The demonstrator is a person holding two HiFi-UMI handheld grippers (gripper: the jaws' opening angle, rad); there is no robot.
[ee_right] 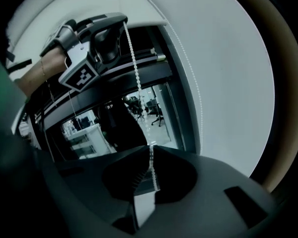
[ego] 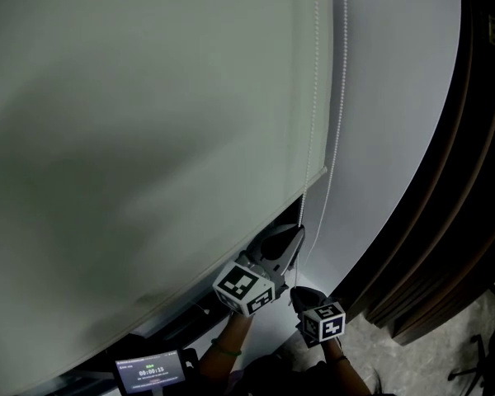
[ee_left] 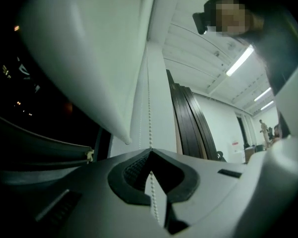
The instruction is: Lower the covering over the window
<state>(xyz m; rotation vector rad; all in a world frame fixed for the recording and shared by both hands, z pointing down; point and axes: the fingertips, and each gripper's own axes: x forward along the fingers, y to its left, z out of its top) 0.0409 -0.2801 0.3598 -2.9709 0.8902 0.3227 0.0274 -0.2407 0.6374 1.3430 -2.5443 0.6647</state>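
Observation:
The pale roller blind [ego: 148, 122] hangs over most of the window, its bottom corner [ego: 322, 170] just above my grippers. A white bead chain [ego: 315, 73] drops in two strands beside the blind's right edge. My left gripper [ego: 297, 231] is shut on one strand, which runs between its jaw tips in the left gripper view, bead chain [ee_left: 149, 103]. Just below it, my right gripper [ego: 299, 291] is shut on the same strand, bead chain [ee_right: 134, 68]. In the right gripper view the left gripper [ee_right: 97, 33] shows above. The second strand [ee_right: 188, 68] hangs free.
Dark ribbed wall panels [ego: 445, 221] stand right of the white wall strip [ego: 396, 97]. A small lit screen [ego: 151, 371] sits below the blind. Dark window glass [ee_left: 20, 83] and its frame [ee_right: 154, 73] show under the blind. A chair base [ego: 478, 361] is at the lower right.

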